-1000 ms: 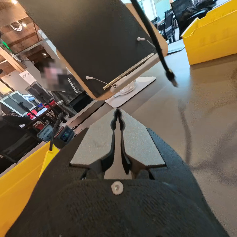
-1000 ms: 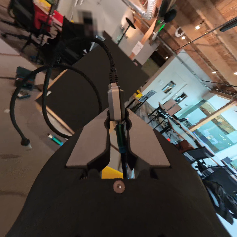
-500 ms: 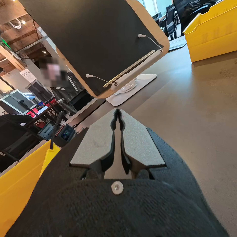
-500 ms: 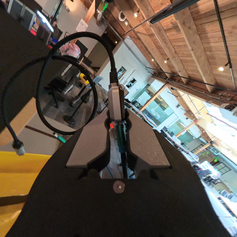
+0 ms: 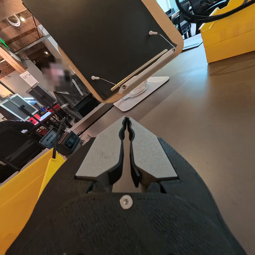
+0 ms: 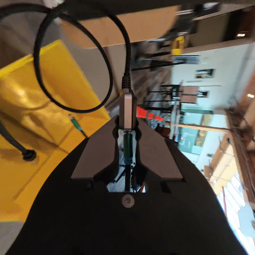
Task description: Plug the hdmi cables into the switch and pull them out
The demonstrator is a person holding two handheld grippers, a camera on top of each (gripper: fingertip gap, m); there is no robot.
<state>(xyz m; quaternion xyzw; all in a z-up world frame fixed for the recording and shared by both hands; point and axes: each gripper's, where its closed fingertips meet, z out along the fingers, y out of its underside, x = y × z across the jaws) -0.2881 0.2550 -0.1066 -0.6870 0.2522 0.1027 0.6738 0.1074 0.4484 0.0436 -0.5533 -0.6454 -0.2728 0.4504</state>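
Observation:
My right gripper (image 6: 127, 121) is shut on a small silver switch body (image 6: 126, 110) and holds it in the air. A black braided cable (image 6: 71, 104) leaves its far end and loops to the left. A green plug (image 6: 127, 146) sits in its near end, between my fingers. A second green plug (image 6: 75, 124) hangs loose at the left over a yellow bin (image 6: 41, 110). My left gripper (image 5: 127, 119) is shut and empty, low over the brown table (image 5: 200, 124). Black cable loops (image 5: 207, 15) hang at the top right of the left wrist view.
A black board on a white stand (image 5: 110, 45) stands tilted on the table ahead of my left gripper. A yellow bin (image 5: 227, 33) is at the far right, another (image 5: 20, 193) at the near left. A small device with a screen (image 5: 69, 143) sits at the table's left edge. The grippers' ends are close to 45 cm from one another.
My right gripper has swung with the switch and cables from facing the ceiling to over the yellow bin. The dangling cable left the left wrist view, then loops reappeared top right. My left gripper barely moved.

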